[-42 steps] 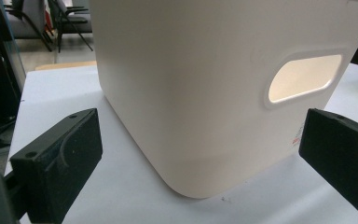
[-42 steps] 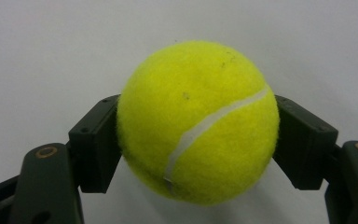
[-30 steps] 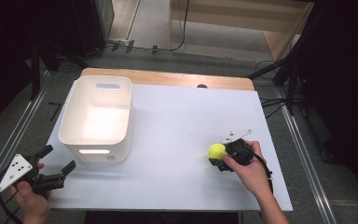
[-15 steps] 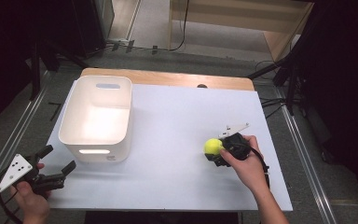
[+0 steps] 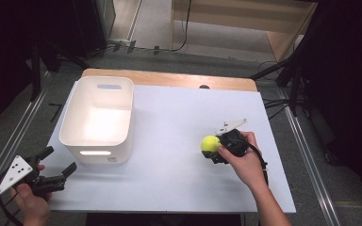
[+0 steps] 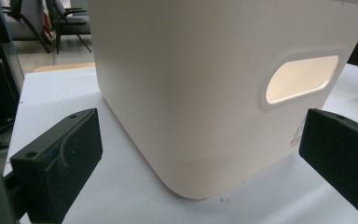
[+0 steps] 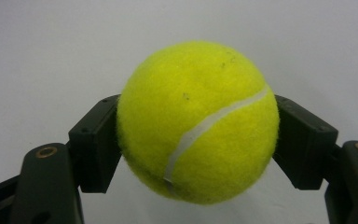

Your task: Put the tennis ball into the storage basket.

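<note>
Tennis ball between right gripper fingers

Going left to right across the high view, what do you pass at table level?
Left tongs held open in the person's hand → white bin → tennis ball → right tongs, shut on the ball.

My tongs' matt black plastic pads press a fuzzy felt ball. The bin looks like smooth, faintly glossy plastic; the table top matt.
</note>
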The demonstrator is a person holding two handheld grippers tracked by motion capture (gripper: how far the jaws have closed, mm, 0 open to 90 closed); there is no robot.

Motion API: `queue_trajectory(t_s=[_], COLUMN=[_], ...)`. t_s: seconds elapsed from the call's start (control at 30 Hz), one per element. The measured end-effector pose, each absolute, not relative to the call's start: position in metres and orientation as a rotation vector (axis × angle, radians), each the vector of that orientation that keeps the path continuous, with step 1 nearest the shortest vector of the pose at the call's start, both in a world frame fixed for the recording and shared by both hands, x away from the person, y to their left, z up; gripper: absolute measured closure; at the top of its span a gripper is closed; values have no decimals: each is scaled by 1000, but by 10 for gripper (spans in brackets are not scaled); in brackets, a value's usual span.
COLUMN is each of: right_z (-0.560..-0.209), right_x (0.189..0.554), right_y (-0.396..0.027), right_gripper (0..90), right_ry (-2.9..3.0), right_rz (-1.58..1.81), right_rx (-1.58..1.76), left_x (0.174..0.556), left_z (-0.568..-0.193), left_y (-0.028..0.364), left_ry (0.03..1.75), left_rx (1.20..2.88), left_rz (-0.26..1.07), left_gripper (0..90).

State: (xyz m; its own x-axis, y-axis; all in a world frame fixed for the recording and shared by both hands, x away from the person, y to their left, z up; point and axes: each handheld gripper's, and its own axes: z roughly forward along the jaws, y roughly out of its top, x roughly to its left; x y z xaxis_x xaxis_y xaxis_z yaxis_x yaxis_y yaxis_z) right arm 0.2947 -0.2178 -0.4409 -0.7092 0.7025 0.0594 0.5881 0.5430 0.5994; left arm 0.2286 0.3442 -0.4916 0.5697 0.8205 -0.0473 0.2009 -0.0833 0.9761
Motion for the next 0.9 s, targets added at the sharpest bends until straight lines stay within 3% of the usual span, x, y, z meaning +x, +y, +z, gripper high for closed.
queue_trajectory(t_s=[0.9], right_z=[-424], right_x=[314], right_y=[-179], right_gripper=[237], right_ry=[2636], right_rz=[968], right_rx=[996], left_x=[228], left_z=[-491], left_y=[343], left_ry=[865], left_rx=[1616], left_rz=[647], left_gripper=[0])
